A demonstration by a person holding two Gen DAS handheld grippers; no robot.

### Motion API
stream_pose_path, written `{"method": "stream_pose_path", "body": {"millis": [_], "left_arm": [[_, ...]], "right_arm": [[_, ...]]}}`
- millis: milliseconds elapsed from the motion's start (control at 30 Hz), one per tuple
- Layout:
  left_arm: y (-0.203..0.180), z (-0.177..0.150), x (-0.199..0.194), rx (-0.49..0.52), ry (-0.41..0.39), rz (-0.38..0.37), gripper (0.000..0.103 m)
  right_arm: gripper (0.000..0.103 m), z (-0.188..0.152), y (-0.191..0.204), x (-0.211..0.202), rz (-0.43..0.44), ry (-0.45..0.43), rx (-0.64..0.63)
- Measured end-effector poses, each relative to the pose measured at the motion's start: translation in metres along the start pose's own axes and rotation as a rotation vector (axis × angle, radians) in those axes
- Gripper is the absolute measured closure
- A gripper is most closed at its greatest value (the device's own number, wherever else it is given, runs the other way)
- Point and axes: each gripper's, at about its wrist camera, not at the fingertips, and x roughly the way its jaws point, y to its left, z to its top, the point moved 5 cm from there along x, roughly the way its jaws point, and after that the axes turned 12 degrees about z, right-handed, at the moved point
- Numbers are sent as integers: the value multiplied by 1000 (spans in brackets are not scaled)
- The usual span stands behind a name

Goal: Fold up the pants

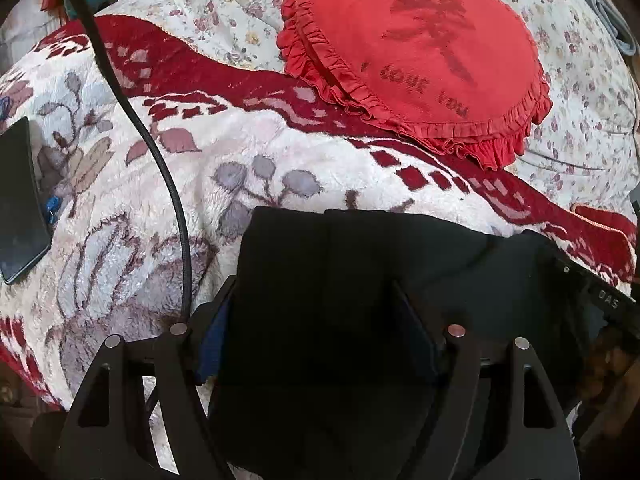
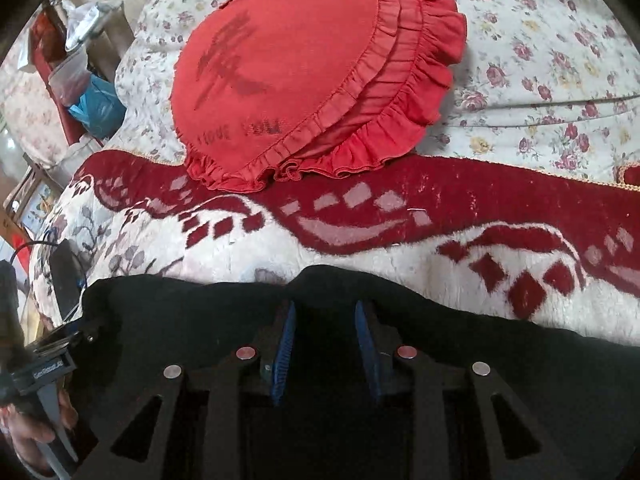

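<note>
The black pants [image 1: 360,280] lie on the near part of the fleece blanket [image 1: 160,200]. The left gripper [image 1: 316,320] stands spread around a thick fold of them. The right gripper [image 2: 326,344] stands spread over the pants. A red ruffled pillow [image 2: 304,68] lies far behind. No containers are discernible.

A bed is covered by a plush blanket [image 1: 132,168] in white and dark red with a leaf pattern. Behind it, in the upper part of both frames, a floral quilt [image 2: 552,80] is spread. A red round frilled cushion [image 2: 304,76] is laid on both. At upper left, a blue plastic bag [image 2: 98,110] is seen beside the bed.
</note>
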Motion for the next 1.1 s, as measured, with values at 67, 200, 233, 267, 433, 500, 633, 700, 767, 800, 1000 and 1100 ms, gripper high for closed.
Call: {"method": "stream_pose_path", "body": {"millis": [67,200,233,267,433,500,633,700,767,800,1000,1100], "left_arm": [[1,1,-5,0,-6,-2,29],[2,0,-21,12,-35,1,29],[1,0,-26,16,-42,-1,29],[1,-1,-31,20,-49,-4,29],[1,-4,-57,20,-88,-12,29],[0,-6,-65,22,-101,-17,29],[-5,-12,-78,40,-123,-24,29],[-9,-15,-82,46,-122,-35,29],[-11,-19,-86,47,-122,-45,29],[-11,-21,-89,45,-125,-51,29],[-19,-39,-86,59,-101,-73,29],[-23,-48,-68,65,-54,-66,29]], "right_arm": [[73,-4,5,-9,0,2,-8],[73,-21,18,-32,16,-4,-37],[73,-26,22,-36,23,-2,-47],[73,-32,27,-40,28,1,-59],[72,-61,35,-58,7,17,-87],[70,-72,32,-64,-2,16,-73],[68,-91,21,-71,-35,35,-54],[67,-100,15,-73,-38,47,-30],[67,-110,9,-77,-38,52,-9],[67,-115,7,-81,-32,50,-1],[65,-123,-6,-110,-39,0,35],[64,-120,-17,-114,-49,-18,62]]}}
